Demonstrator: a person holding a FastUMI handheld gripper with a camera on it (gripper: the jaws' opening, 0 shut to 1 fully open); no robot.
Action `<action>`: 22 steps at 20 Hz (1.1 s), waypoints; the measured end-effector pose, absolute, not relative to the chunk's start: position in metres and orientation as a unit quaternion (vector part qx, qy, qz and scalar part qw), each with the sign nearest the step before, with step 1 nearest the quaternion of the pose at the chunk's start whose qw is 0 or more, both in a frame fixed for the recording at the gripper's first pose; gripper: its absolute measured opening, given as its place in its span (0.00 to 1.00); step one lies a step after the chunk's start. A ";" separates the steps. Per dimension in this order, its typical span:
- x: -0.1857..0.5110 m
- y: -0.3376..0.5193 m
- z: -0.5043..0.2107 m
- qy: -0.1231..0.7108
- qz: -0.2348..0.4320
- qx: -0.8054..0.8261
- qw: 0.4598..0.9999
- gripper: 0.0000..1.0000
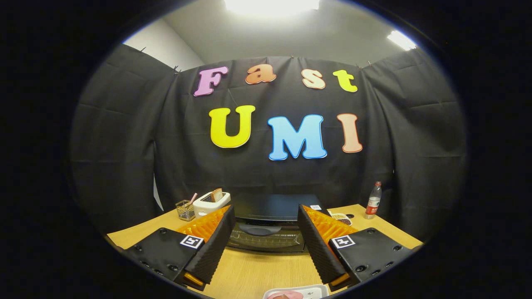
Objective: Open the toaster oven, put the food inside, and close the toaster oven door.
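1. Nothing is done yet: the toaster oven (pixel 268 226) sits beyond the fingers with its door shut.
2. The gripper (pixel 266 245) is spread wide and holds nothing.
3. The food (pixel 284 295) waits on a white tray (pixel 316 290) nearest the fingers.
4. Bare wooden table (pixel 257 270) between tray and oven leaves approach room; a white toaster (pixel 210 203) and a bottle (pixel 373 201) flank the oven, well apart.

White pop-up toaster (pixel 211 202) holding a bread slice, wire basket (pixel 185 209) beside it, plastic bottle (pixel 373 201), wooden table (pixel 257 272)
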State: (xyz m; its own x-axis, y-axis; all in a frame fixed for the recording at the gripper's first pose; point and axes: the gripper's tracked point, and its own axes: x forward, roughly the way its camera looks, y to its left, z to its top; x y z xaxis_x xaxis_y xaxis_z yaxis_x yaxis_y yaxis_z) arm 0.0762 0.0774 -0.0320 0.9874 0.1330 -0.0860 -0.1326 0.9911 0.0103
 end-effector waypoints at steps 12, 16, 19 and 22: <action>0.163 0.102 -0.097 0.107 0.052 -0.011 0.993 0.96; 0.191 0.103 -0.122 0.131 0.040 -0.022 0.990 0.96; 0.201 0.105 -0.135 0.143 0.038 -0.021 0.989 0.96; 0.211 0.104 -0.145 0.150 0.030 -0.021 0.988 0.96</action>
State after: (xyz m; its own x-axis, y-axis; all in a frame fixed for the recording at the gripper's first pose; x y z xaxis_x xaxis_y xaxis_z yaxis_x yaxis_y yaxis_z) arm 0.2110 0.1036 -0.1445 0.9533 0.0534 -0.2971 -0.0662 0.9973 -0.0332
